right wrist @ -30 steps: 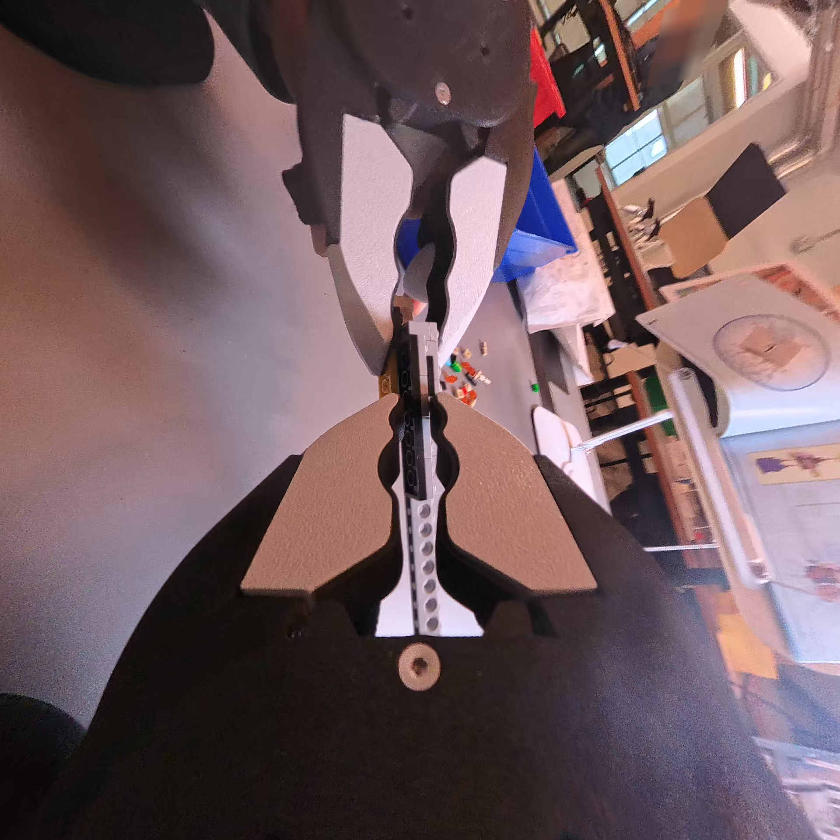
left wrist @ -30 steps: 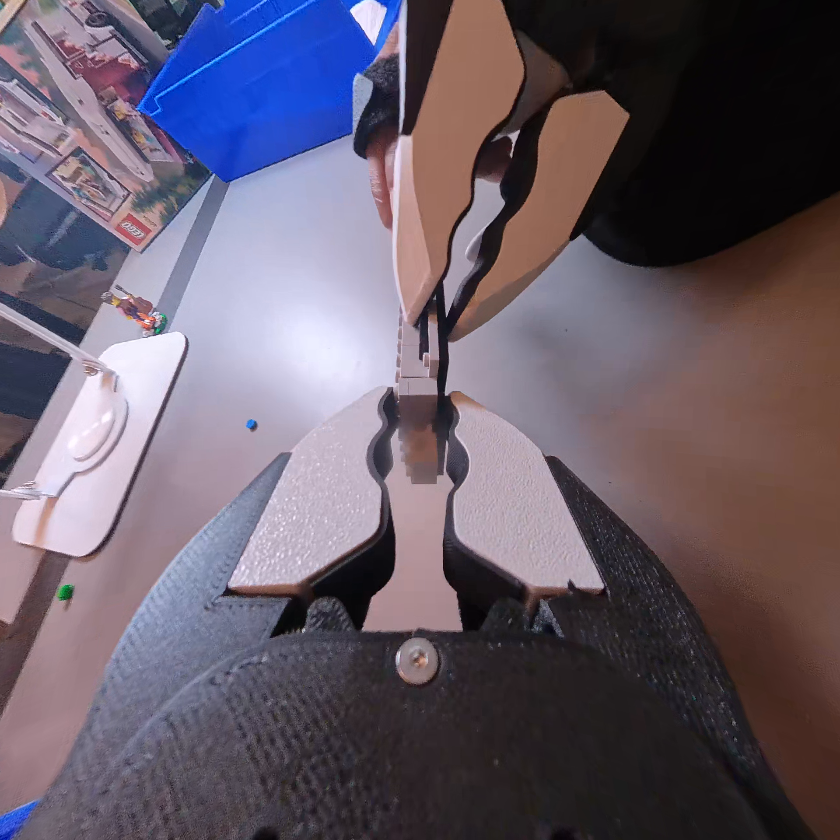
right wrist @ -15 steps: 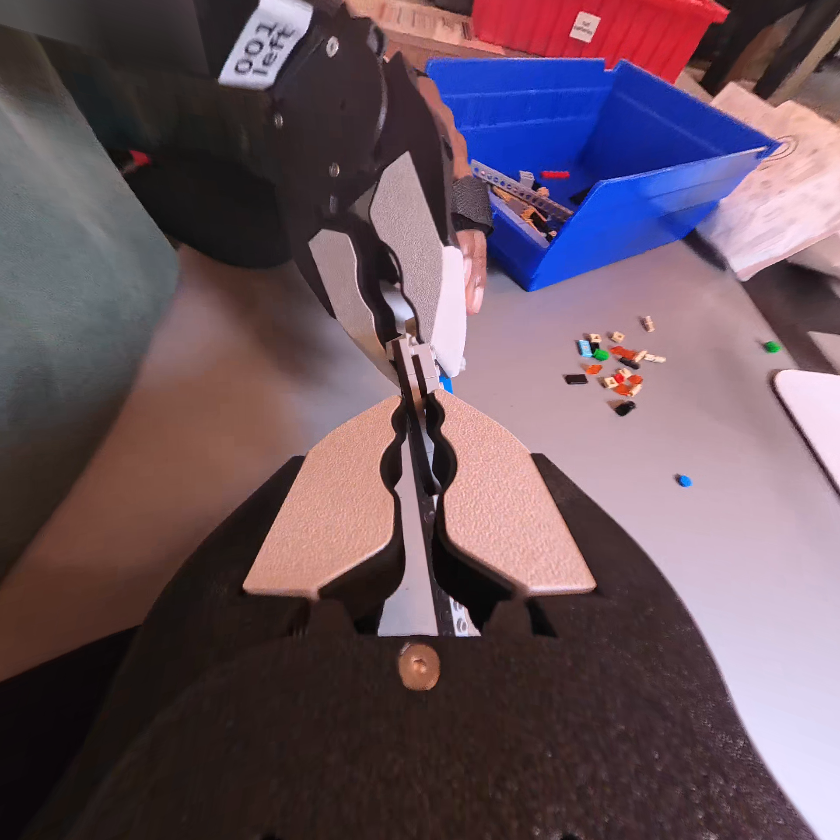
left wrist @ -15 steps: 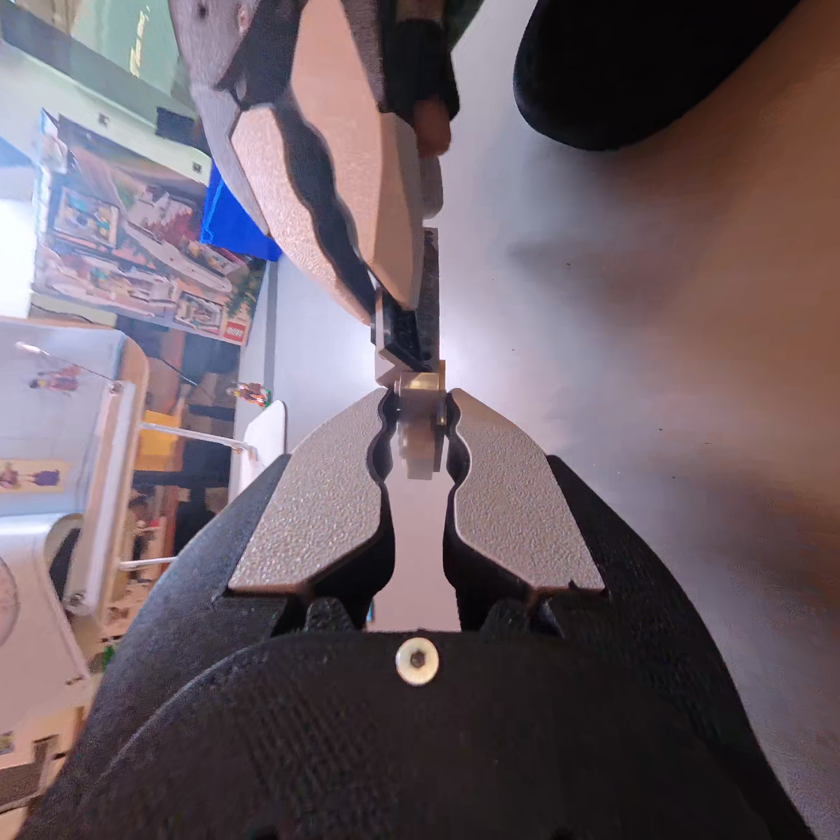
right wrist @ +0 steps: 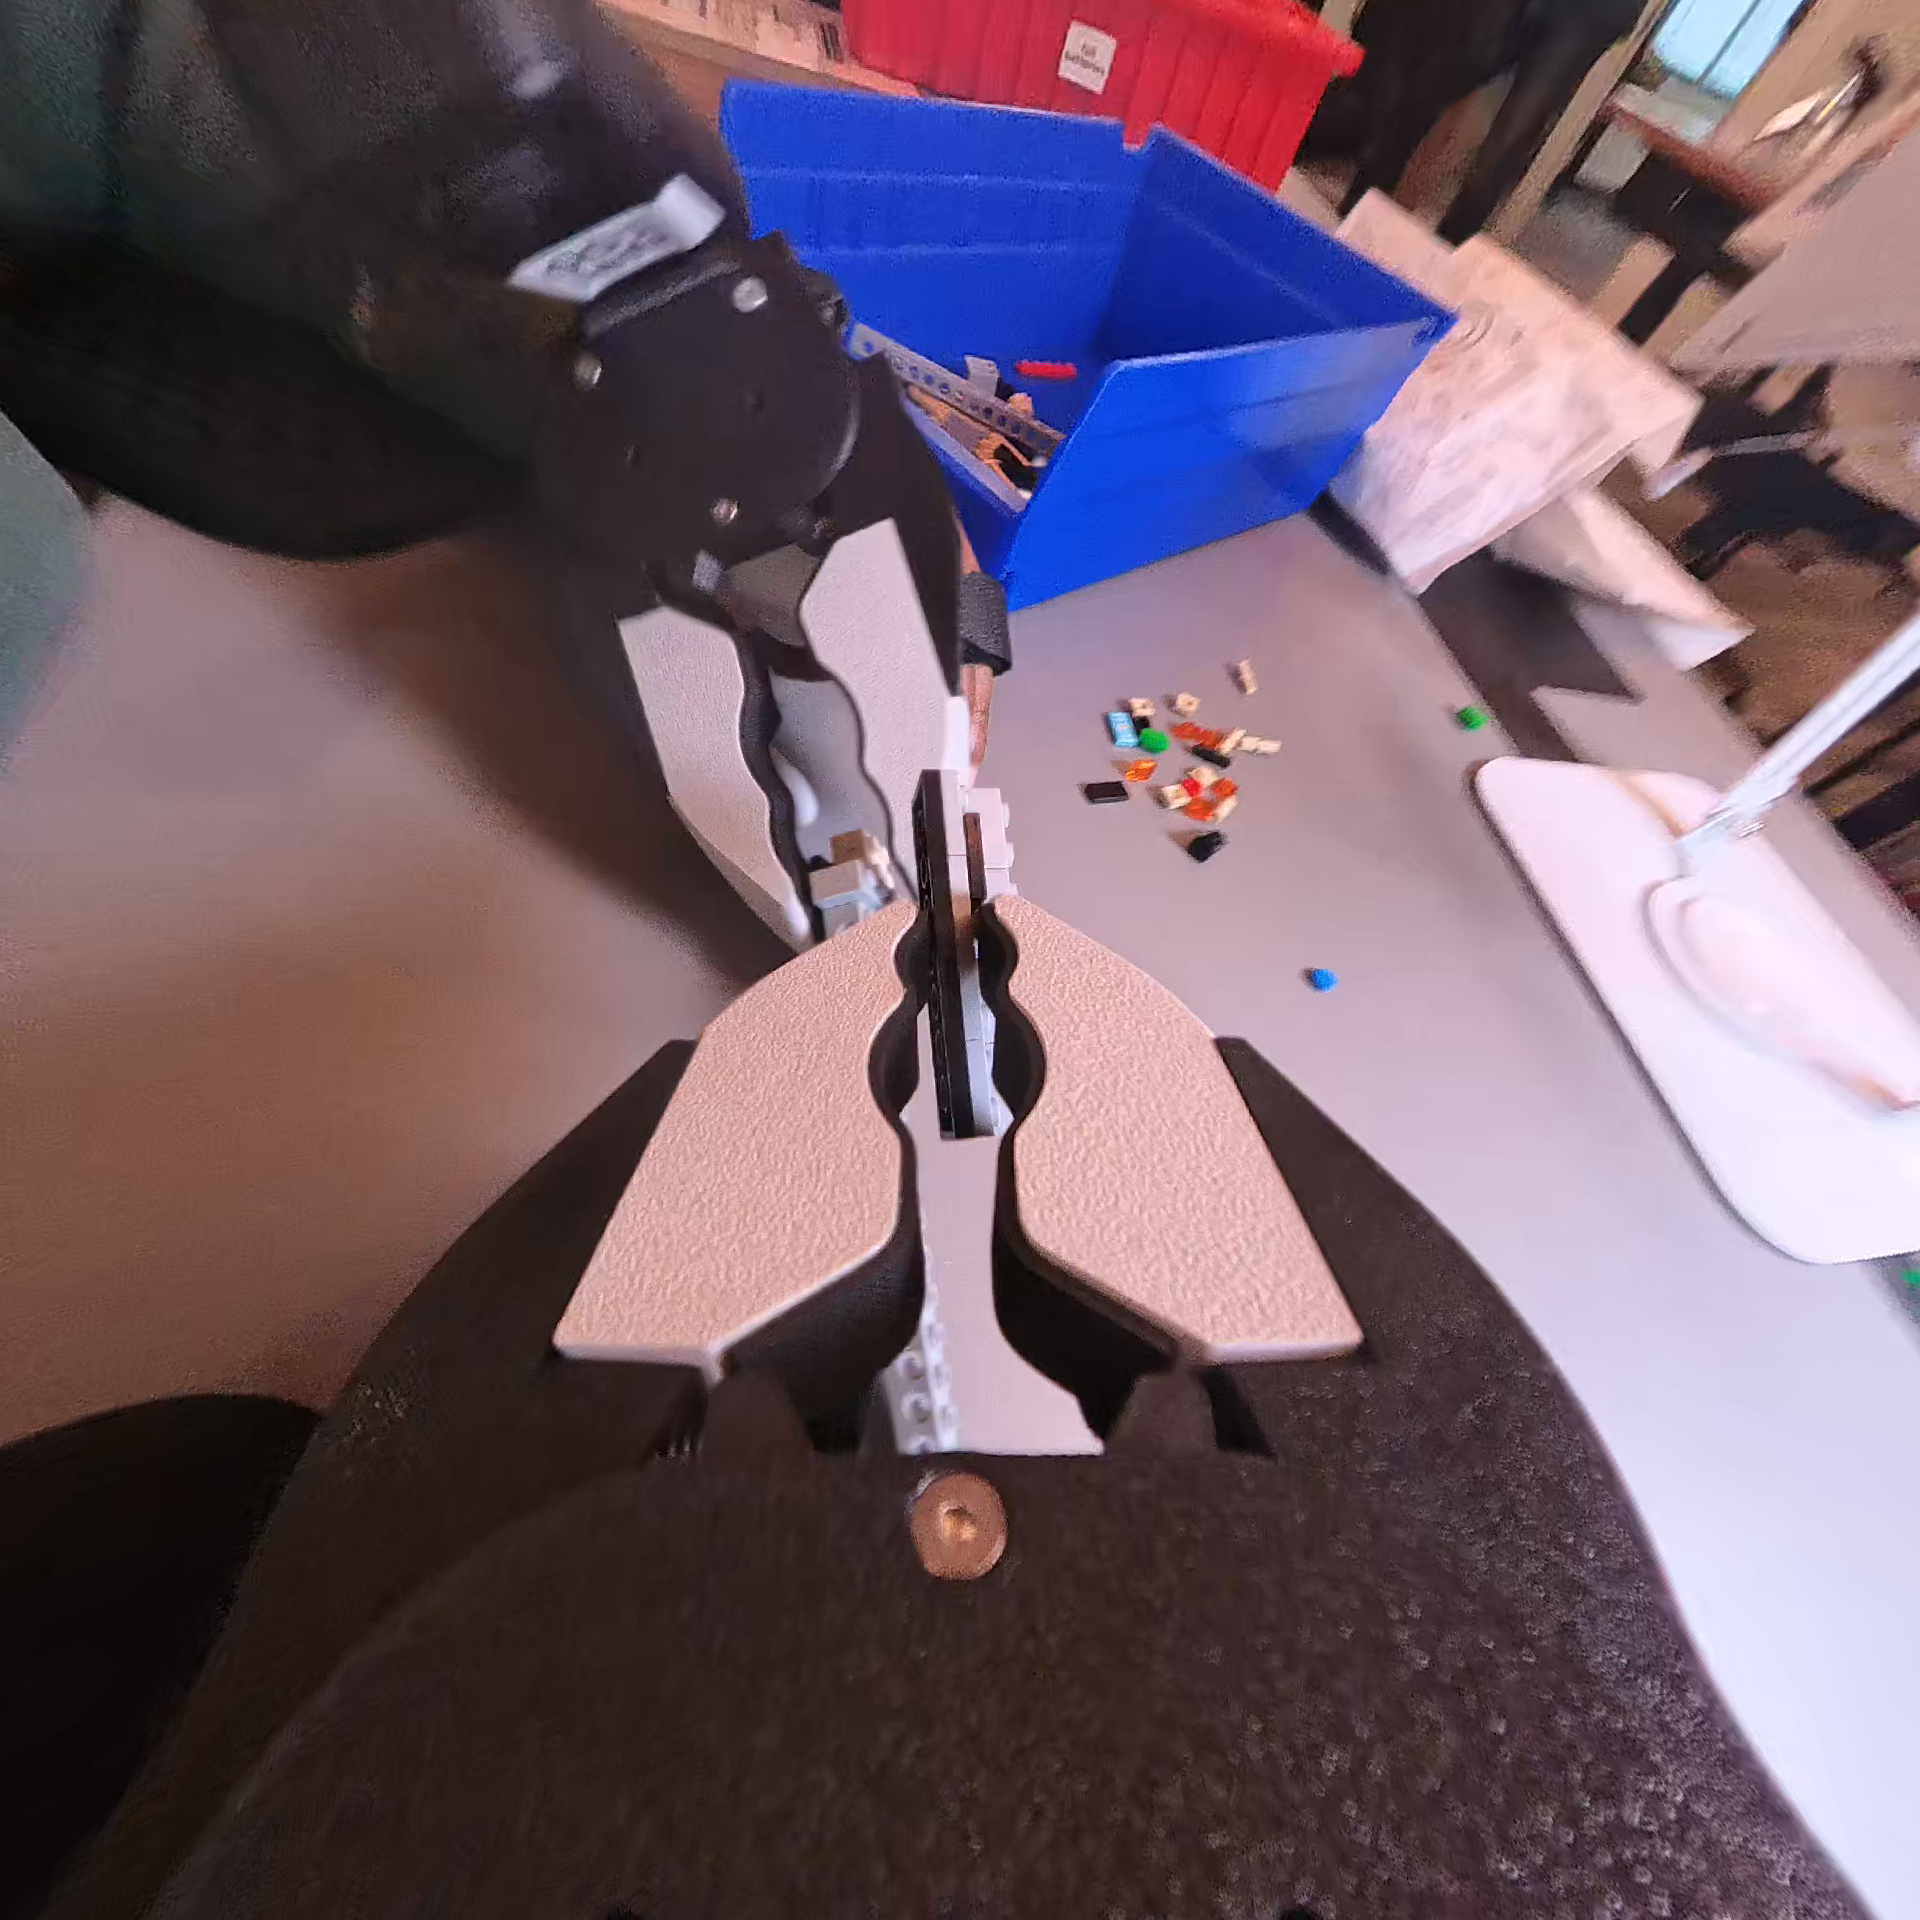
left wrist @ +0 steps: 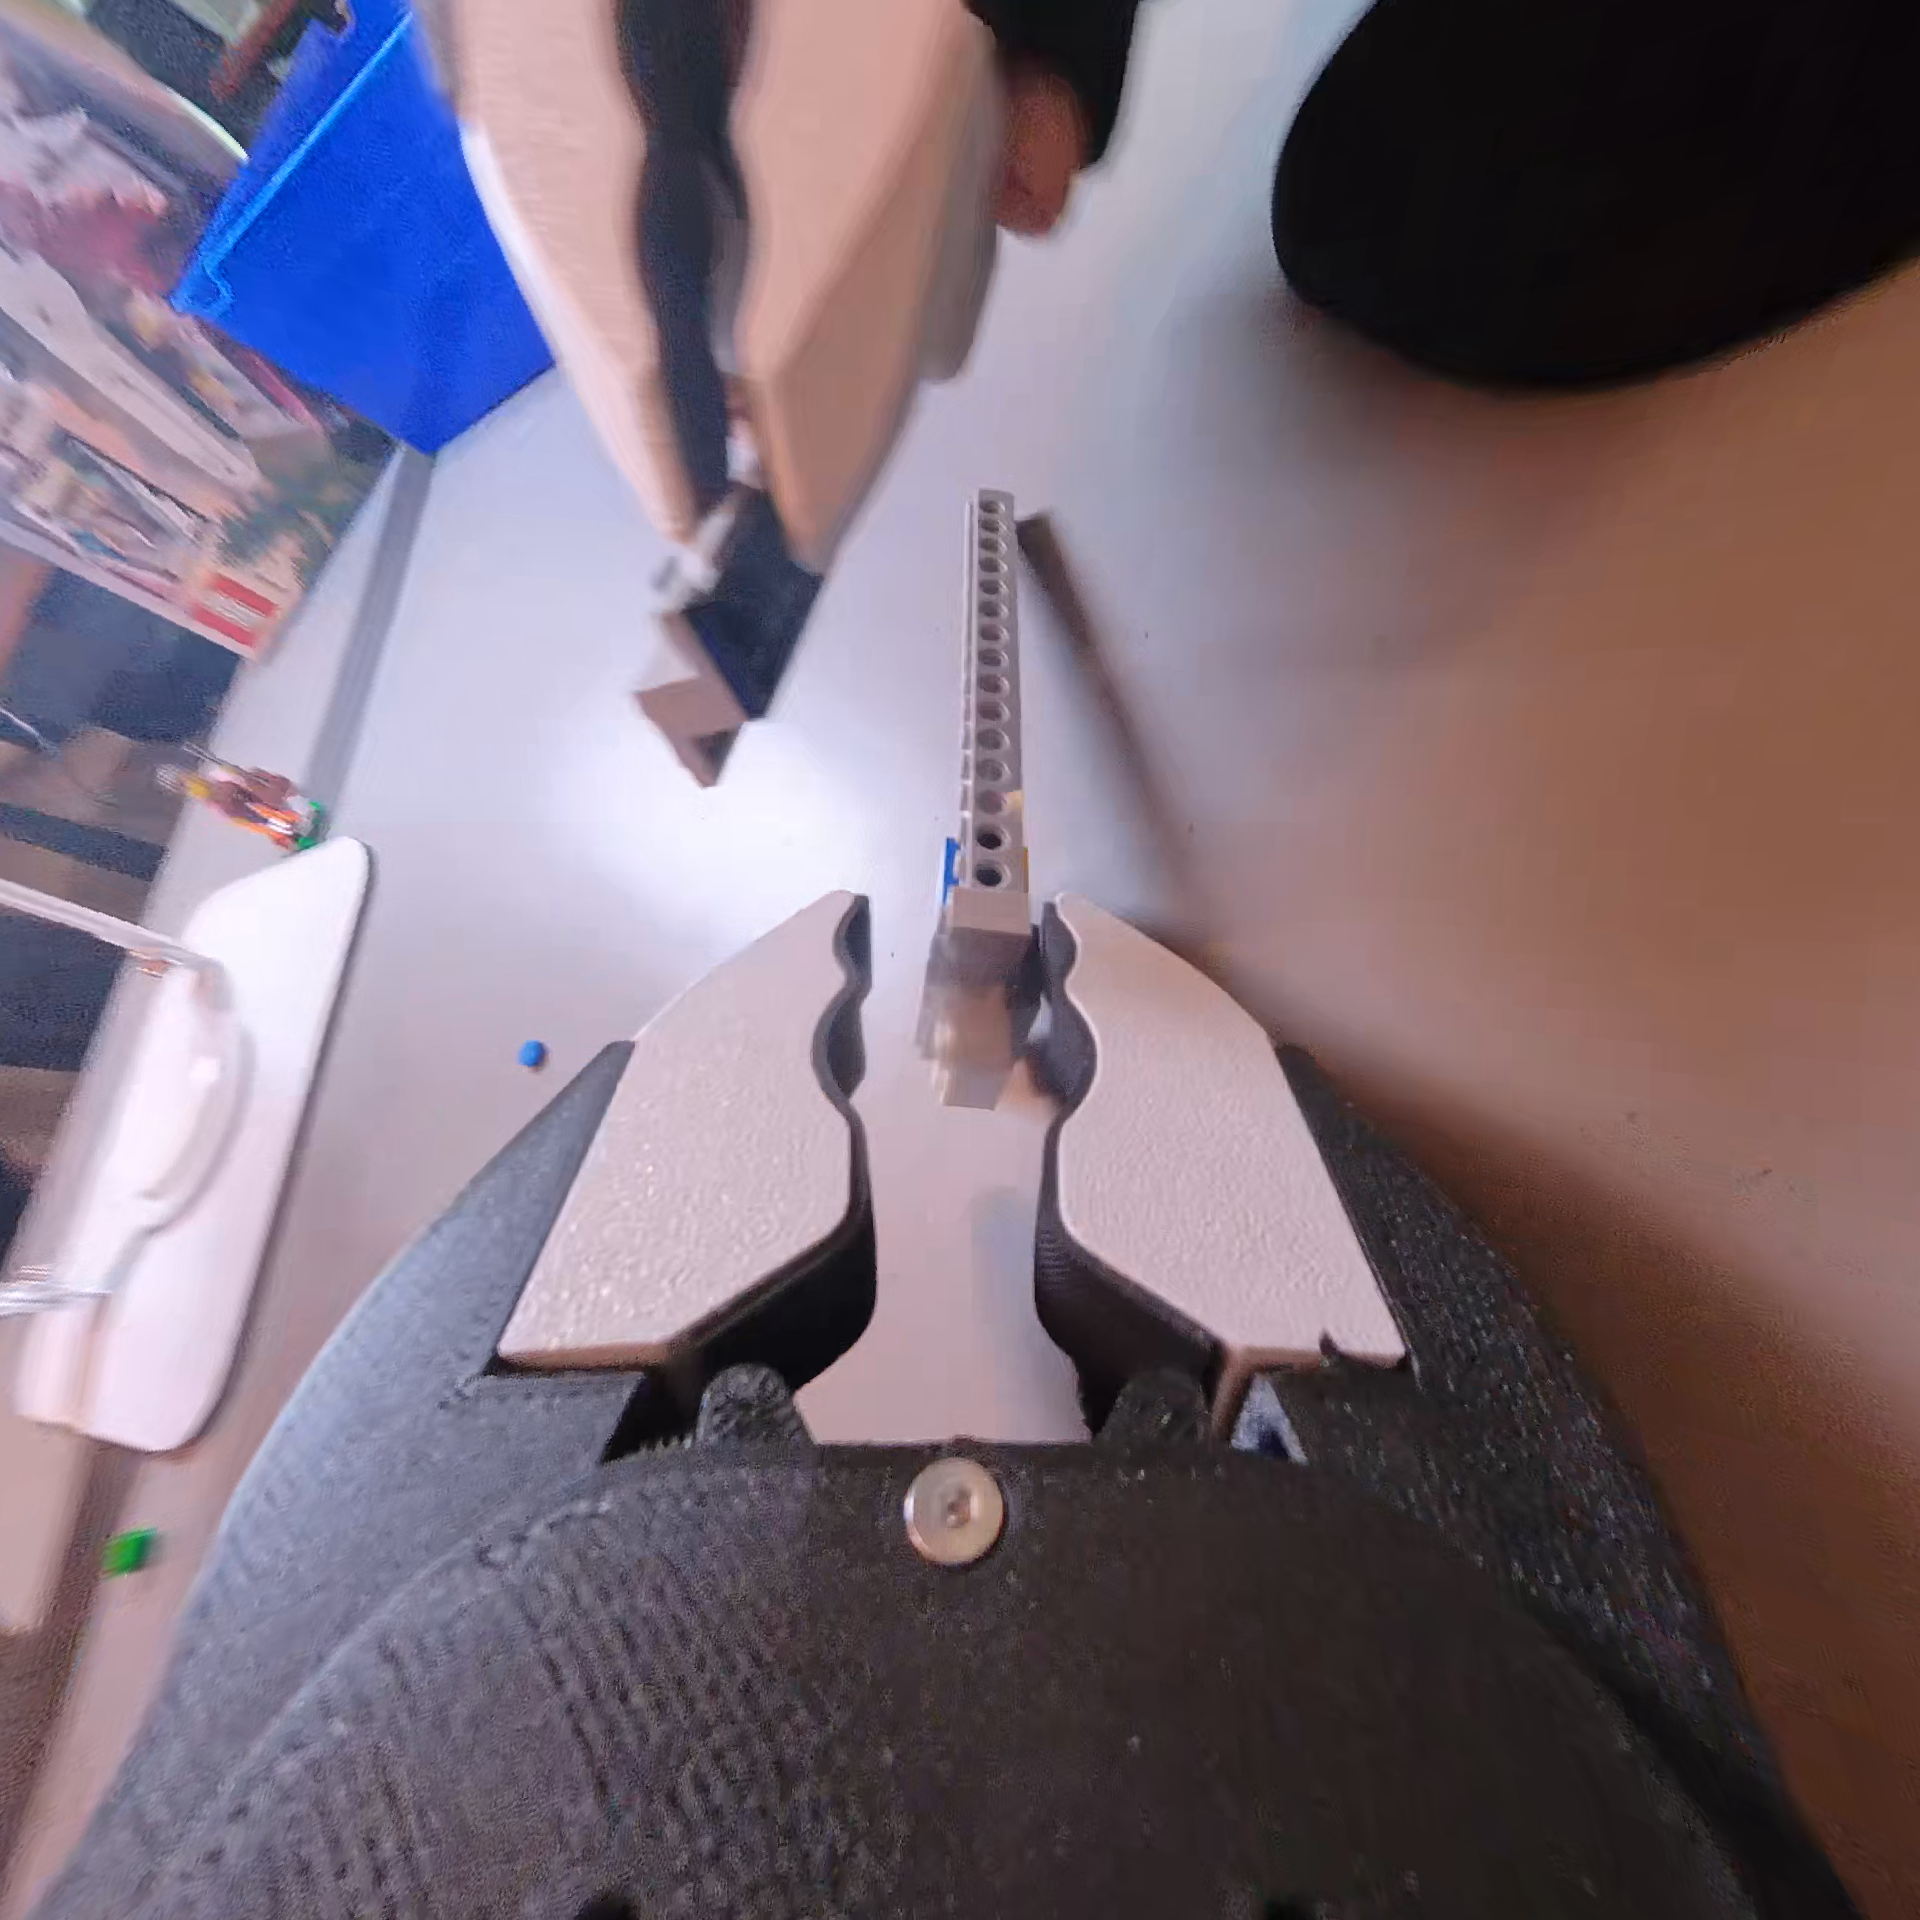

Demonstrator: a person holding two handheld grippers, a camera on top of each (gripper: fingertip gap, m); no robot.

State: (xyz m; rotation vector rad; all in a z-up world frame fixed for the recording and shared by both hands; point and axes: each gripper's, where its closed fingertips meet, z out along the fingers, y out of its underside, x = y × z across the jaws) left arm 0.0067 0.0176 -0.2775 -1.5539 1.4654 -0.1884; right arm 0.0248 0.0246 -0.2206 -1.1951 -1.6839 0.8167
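The left view showed the left tool (left wrist: 951,914) standing wide over the grey desk (left wrist: 540,810), with a small grey brick piece (left wrist: 971,987) blurred between its fingers, close against the right finger and clear of the left one; whether that pad pressed it could not be told. Beyond the piece a long grey beam (left wrist: 992,665) with a row of holes lay on the desk, running far from the tool. Only this view showed that beam along its length.

The right view showed the right tool (right wrist: 961,914) narrow, its pads clamped on a flat black plate with grey bricks (right wrist: 951,935) standing on edge. In the left view the same tool (left wrist: 727,488) hung blurred at far left, a dark and grey assembly below its tips.

Only the right view showed the blue bin's (right wrist: 1091,312) inside, a red bin (right wrist: 1091,62) behind it, and a scatter of small bricks (right wrist: 1184,758) at far right. A white pad (right wrist: 1662,935) lay at the right, and a blue stud (right wrist: 1320,977) near it.
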